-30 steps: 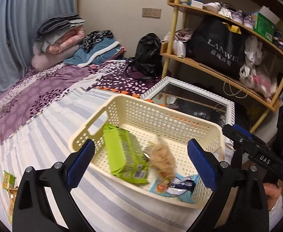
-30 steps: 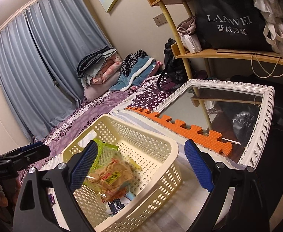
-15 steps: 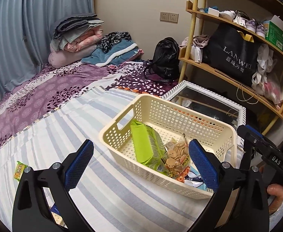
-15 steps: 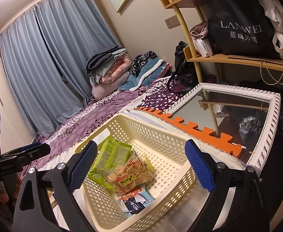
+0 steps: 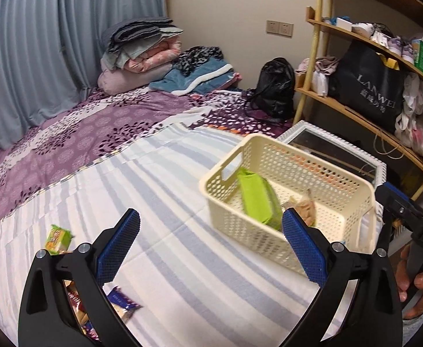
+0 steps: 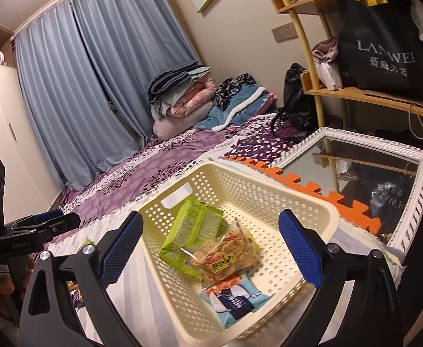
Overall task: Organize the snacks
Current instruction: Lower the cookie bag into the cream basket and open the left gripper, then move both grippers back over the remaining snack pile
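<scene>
A cream perforated basket (image 5: 220,186) (image 6: 324,211) stands on the striped sheet. It holds a green packet (image 6: 195,232) (image 5: 259,199), a clear bag of round biscuits (image 6: 224,256) and a blue-and-white packet (image 6: 236,299). My left gripper (image 5: 210,250) is open and empty, to the left of the basket over the sheet. My right gripper (image 6: 210,250) is open and empty, above the basket's near side. Loose snacks lie on the sheet: a small green-yellow packet (image 5: 57,238), a blue-wrapped one (image 5: 123,303) and red-wrapped ones (image 5: 77,306) partly hidden by my left gripper.
A white-framed mirror (image 6: 413,151) and orange foam mat (image 6: 327,195) lie behind the basket. A wooden shelf (image 5: 364,118) with a black bag stands at right. Folded bedding (image 5: 142,55) and a black backpack (image 5: 275,89) sit at the far end of the purple bed.
My left gripper has swung left and back, away from the basket, and the loose snacks on the sheet have come into view. My right gripper has risen slightly over the basket.
</scene>
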The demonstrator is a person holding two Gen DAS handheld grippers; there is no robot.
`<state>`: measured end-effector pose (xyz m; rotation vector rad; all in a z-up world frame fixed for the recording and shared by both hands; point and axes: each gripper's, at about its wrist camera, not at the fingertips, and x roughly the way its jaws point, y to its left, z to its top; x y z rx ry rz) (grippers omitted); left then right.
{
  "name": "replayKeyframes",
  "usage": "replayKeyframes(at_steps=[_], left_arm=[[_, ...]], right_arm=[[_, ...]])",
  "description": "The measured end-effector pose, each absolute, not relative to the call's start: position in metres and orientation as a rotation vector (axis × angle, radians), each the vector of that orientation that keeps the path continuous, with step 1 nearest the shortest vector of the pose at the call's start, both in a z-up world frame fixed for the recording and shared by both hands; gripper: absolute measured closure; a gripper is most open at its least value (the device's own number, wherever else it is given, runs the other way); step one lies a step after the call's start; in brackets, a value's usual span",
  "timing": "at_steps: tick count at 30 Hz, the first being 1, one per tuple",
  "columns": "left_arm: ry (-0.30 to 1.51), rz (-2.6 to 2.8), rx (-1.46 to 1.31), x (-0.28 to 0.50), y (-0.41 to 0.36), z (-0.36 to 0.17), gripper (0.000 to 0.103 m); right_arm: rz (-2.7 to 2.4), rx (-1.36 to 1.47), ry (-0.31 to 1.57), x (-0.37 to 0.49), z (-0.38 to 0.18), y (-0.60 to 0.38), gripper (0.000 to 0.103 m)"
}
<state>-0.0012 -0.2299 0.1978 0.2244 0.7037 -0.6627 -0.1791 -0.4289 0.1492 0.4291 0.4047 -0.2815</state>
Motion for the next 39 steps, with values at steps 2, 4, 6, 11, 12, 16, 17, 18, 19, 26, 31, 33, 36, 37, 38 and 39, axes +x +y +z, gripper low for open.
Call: replayKeyframes(at_steps=[2,4,6,11,12,16,17,18,19,26,31,33,36,37,38,39], left_arm=[[0.713,-0.641,0.205,0.003,-0.216,0.196,0.003],[0.719,-0.618,0.187,0.006,-0.200,0.194,0.003],[0.720,-0.597,0.178,0.008,-0.187,0.193,0.003],[0.724,-0.537,0.149,0.012,-0.148,0.191,0.003],[0.727,-0.526,0.140,0.012,-0.140,0.190,0.003],[0.748,-0.473,0.109,0.016,-0.108,0.182,0.003],[0.751,-0.464,0.104,0.016,-0.101,0.181,0.003],[0.753,-0.454,0.098,0.016,-0.094,0.180,0.003],[0.755,-0.442,0.091,0.016,-0.086,0.178,0.003],[0.777,-0.375,0.058,0.017,-0.041,0.168,0.003],[0.786,-0.338,0.008,0.017,-0.014,0.163,0.003],[0.791,-0.326,-0.014,0.018,-0.004,0.161,0.003],[0.800,-0.315,-0.031,0.019,0.005,0.155,0.003],[0.804,-0.311,-0.037,0.019,0.009,0.153,0.003],[0.807,-0.309,-0.041,0.019,0.012,0.151,0.003],[0.810,-0.305,-0.046,0.019,0.015,0.148,0.003]], right_arm=[[-0.262,0.421,0.413,-0.174,0.150,-0.421,0.009],[-0.242,0.412,0.419,-0.171,0.151,-0.414,0.009],[-0.224,0.401,0.424,-0.167,0.153,-0.406,0.009],[-0.176,0.369,0.437,-0.160,0.156,-0.384,0.009],[-0.164,0.364,0.442,-0.158,0.156,-0.379,0.009],[-0.114,0.334,0.472,-0.149,0.153,-0.357,0.007],[-0.101,0.329,0.478,-0.147,0.152,-0.353,0.007],[-0.085,0.324,0.489,-0.145,0.151,-0.348,0.007],[-0.070,0.317,0.499,-0.141,0.150,-0.342,0.007],[0.037,0.267,0.568,-0.121,0.141,-0.302,0.007],[0.099,0.241,0.623,-0.105,0.133,-0.275,0.007],[0.126,0.232,0.645,-0.101,0.127,-0.264,0.007],[0.164,0.221,0.679,-0.094,0.121,-0.248,0.007],[0.176,0.216,0.689,-0.092,0.118,-0.242,0.007],[0.185,0.211,0.698,-0.090,0.117,-0.236,0.007],[0.195,0.204,0.708,-0.089,0.113,-0.231,0.007]])
